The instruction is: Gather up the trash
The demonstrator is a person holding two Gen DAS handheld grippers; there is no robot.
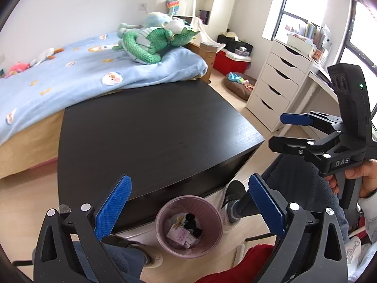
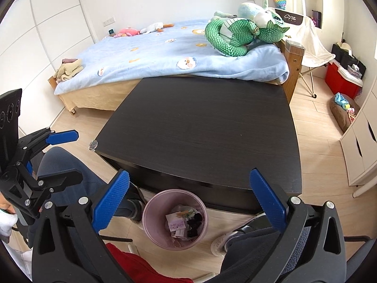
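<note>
A pink waste bin [image 1: 162, 217] [image 2: 149, 214] stands on the floor against the near edge of the black table [image 1: 153, 129] [image 2: 207, 129]. Inside it lie paper scraps [image 1: 181, 234] [image 2: 176, 226] and some dark bits. My left gripper [image 1: 189, 179] [image 2: 79, 155] hovers above the bin, open, with nothing between its blue pads. My right gripper [image 2: 189, 174] [image 1: 278, 131] hangs beside it over the same bin, also open with nothing in it. The tabletop is bare.
A person's legs and shoes [image 1: 233, 202] [image 2: 221, 243] flank the bin, and red cloth [image 2: 132, 266] lies near my lap. A bed [image 2: 165, 52] with plush toys sits behind the table. White drawers [image 1: 278, 80] stand to the right.
</note>
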